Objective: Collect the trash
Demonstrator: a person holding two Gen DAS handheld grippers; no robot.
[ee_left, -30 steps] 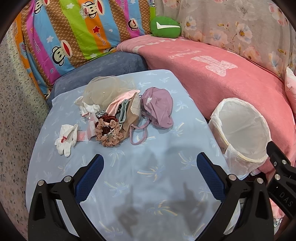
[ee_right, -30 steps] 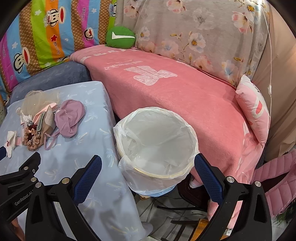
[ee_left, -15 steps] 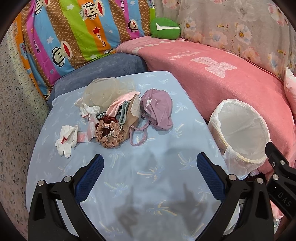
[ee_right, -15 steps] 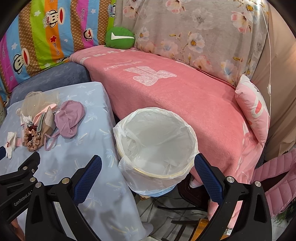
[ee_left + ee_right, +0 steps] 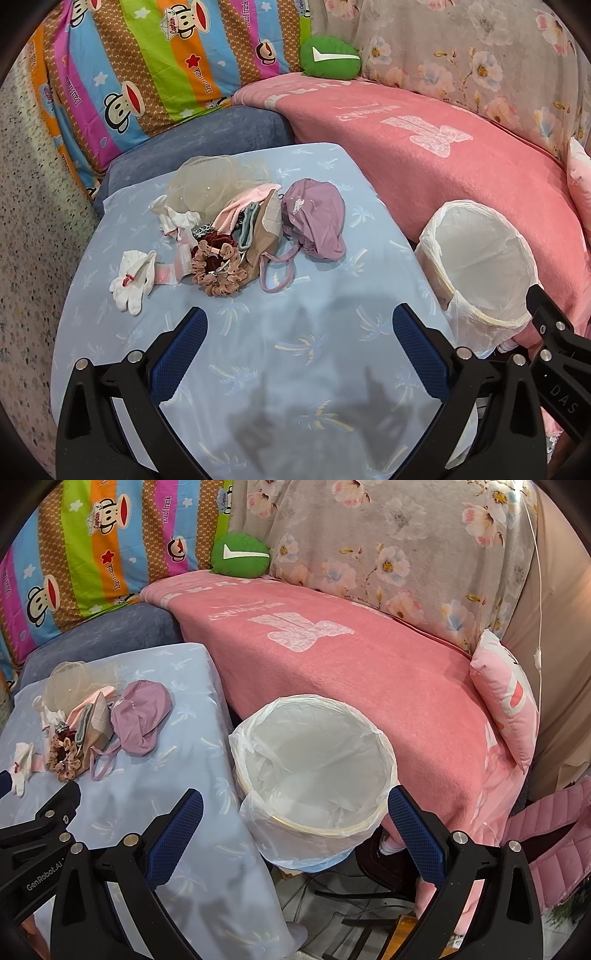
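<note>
both grippers, left gripper (image 5: pixel 297 325) and right gripper (image 5: pixel 295 806), hang spread apart and empty; the white plastic-lined round bin (image 5: pixel 314 764) sits beside the blue palm-print desk (image 5: pixel 280 354), handy for the heap of fabric scraps (image 5: pixel 236 236).

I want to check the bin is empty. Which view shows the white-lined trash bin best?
The right wrist view: the white plastic-lined round trash bin sits central, its whole opening visible, apparently empty. The left wrist view shows it at the right edge, more obliquely.

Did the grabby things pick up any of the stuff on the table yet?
No. Almost nothing changed. The left gripper and right gripper still hover with jaws open and empty, barely drifting. The pile of cloth bits stays on the table, and the lined bin is still empty.
</note>
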